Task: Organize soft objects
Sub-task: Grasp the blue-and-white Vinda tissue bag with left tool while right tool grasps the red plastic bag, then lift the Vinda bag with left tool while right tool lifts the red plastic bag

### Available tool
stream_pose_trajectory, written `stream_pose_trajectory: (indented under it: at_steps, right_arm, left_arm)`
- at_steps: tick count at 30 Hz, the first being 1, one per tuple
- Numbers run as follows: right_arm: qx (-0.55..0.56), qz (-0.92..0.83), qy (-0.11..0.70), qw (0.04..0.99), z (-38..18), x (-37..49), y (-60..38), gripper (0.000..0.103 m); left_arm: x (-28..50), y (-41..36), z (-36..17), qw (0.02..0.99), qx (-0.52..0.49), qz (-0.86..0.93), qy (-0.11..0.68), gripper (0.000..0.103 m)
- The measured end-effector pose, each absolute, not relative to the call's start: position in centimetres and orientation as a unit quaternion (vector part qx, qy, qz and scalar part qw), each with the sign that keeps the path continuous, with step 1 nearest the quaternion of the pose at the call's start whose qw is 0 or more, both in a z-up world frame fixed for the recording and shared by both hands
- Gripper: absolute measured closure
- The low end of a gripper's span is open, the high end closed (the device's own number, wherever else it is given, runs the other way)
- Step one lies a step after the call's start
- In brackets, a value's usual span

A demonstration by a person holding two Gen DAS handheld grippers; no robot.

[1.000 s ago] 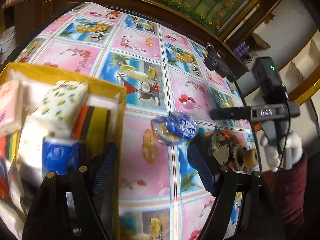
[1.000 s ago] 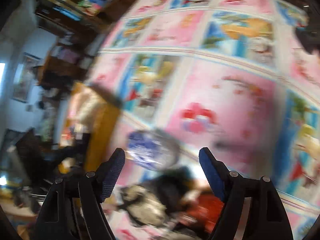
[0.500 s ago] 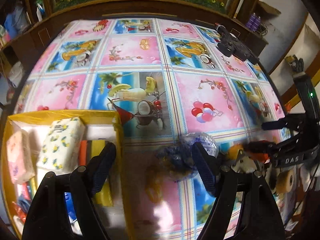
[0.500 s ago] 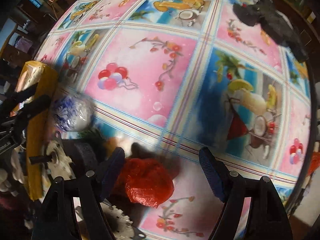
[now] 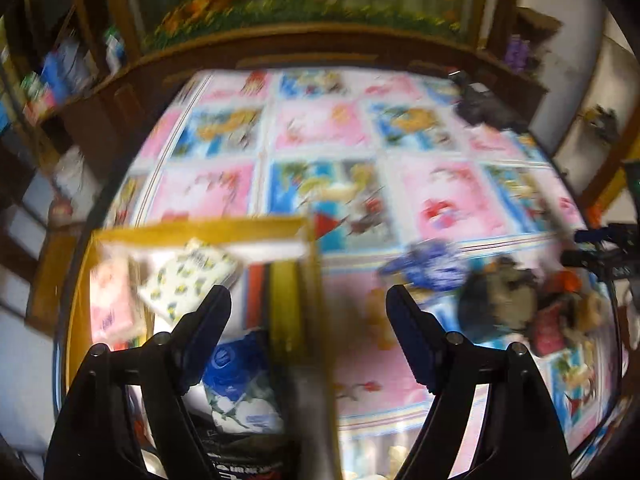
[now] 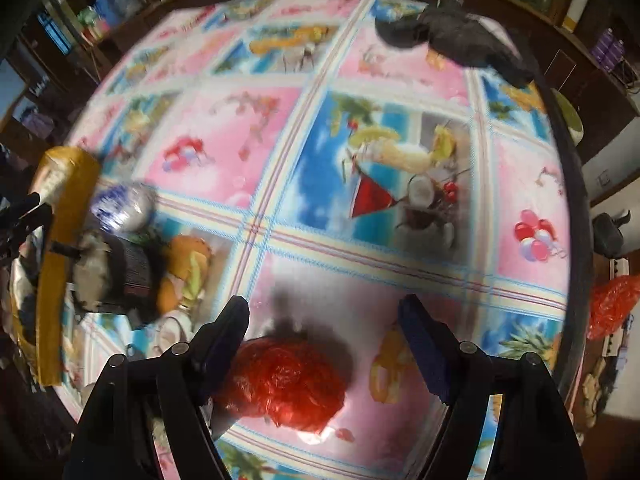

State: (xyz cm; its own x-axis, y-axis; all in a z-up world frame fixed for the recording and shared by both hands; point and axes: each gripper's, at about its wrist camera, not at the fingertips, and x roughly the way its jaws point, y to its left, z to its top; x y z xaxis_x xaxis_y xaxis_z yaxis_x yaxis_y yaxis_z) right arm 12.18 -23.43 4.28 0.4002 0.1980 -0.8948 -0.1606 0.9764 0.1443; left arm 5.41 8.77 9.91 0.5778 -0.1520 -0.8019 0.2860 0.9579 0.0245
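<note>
While my right jaws [image 6: 322,344] stand apart over the crumpled red plastic bag [image 6: 286,386], not yet clamped on it, my left jaws [image 5: 308,330] have just been opening, empty, above the wall of the yellow box [image 5: 298,280]. I count three soft packs inside it, so it seems to be the collecting place. On the counter [image 6: 400,272] remain one red bag and one blue-white bag [image 6: 122,208].

Right gripper [image 6: 322,340] with jaws wide apart above red crumpled bag [image 6: 286,384].
Blue-white bundle [image 6: 120,206] beside yellow box [image 6: 66,240] at left of frame; patterned tablecloth [image 6: 400,260] underneath.
</note>
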Motion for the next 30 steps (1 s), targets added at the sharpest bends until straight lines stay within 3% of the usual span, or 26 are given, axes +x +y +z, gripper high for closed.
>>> stream_pose_trajectory:
  at_steps: [3,8,15,19,22,24,25,26,30]
  right_arm:
    - [0.003,0.12,0.516,0.848,5.0,9.6,-24.3,0.026]
    - [-0.035,0.145,0.515,0.844,3.9,5.6,-24.6,0.026]
    - [-0.061,0.154,0.507,0.846,3.9,5.7,-24.2,0.026]
    - [-0.058,0.182,0.493,0.849,3.1,7.3,-22.9,0.027]
    - [-0.038,0.197,0.486,0.851,2.3,8.2,-22.8,0.033]
    - [-0.021,0.214,0.483,0.849,2.2,8.1,-22.8,0.045]
    - [-0.017,0.221,0.486,0.846,2.0,8.1,-22.7,0.059]
    - [-0.007,0.224,0.484,0.846,2.0,8.1,-22.7,0.064]
    - [0.008,0.206,0.481,0.852,2.0,7.5,-23.2,0.065]
  left_arm:
    - [3.7,5.7,10.3,0.875,0.152,-0.208,0.409,0.023]
    - [4.2,1.4,6.3,0.826,0.264,-0.281,0.411,0.023]
    - [9.1,1.1,4.4,0.814,0.197,-0.282,0.468,0.023]
    - [9.2,0.0,2.8,0.794,0.208,-0.307,0.482,0.023]
    - [8.5,-1.4,1.6,0.775,0.256,-0.308,0.489,0.026]
    - [8.2,-1.5,1.9,0.768,0.245,-0.326,0.494,0.05]
    - [8.3,-1.4,2.1,0.769,0.232,-0.326,0.498,0.055]
    - [8.3,-1.3,2.1,0.774,0.228,-0.32,0.496,0.056]
    - [8.3,-0.1,3.0,0.798,0.188,-0.307,0.484,0.057]
